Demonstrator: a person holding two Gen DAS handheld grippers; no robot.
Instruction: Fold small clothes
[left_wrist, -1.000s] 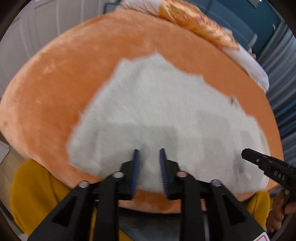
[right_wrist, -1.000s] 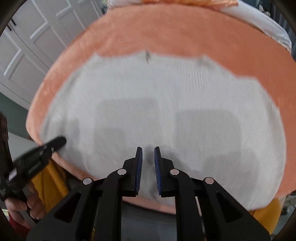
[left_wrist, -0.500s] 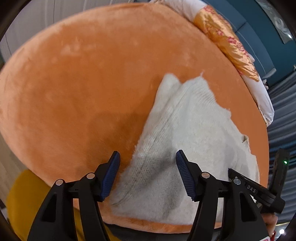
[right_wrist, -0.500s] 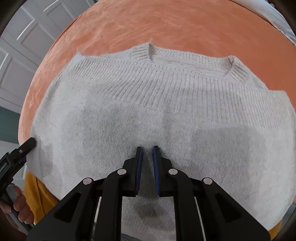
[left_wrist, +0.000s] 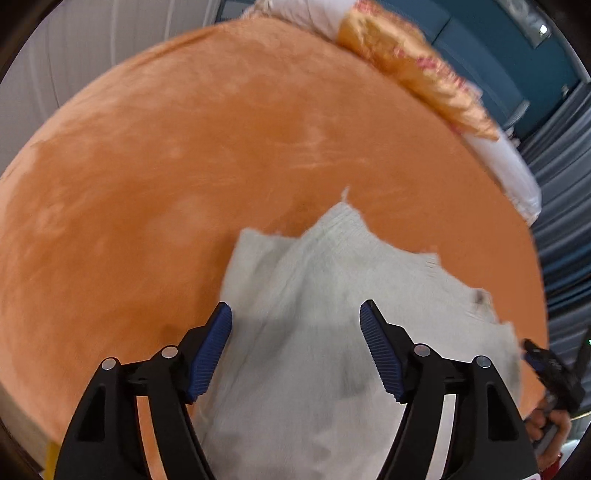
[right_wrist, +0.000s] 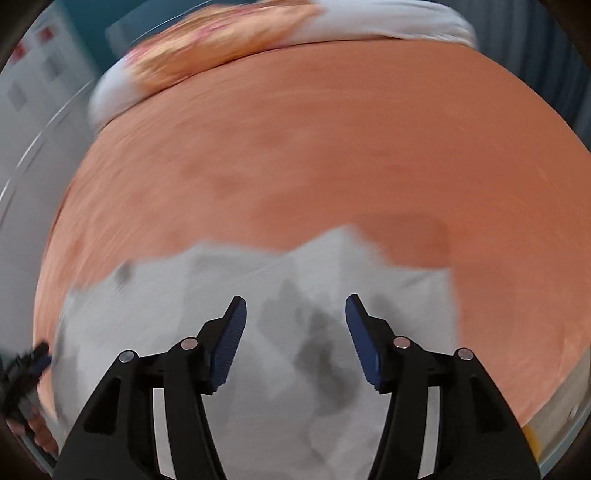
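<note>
Both grippers, left (left_wrist: 295, 350) and right (right_wrist: 293, 341), just opened, jaws apart above the sweater (left_wrist: 314, 369); its loose near folds could slump on the plush blanket (left_wrist: 184, 166).

Both views were bright and evenly lit, with soft gripper shadows on the pale knit (left_wrist: 332, 369). The right wrist view was heavily smeared, probably by motion. Fisheye bending curved the orange surface (right_wrist: 332, 147) toward dark corners.
</note>
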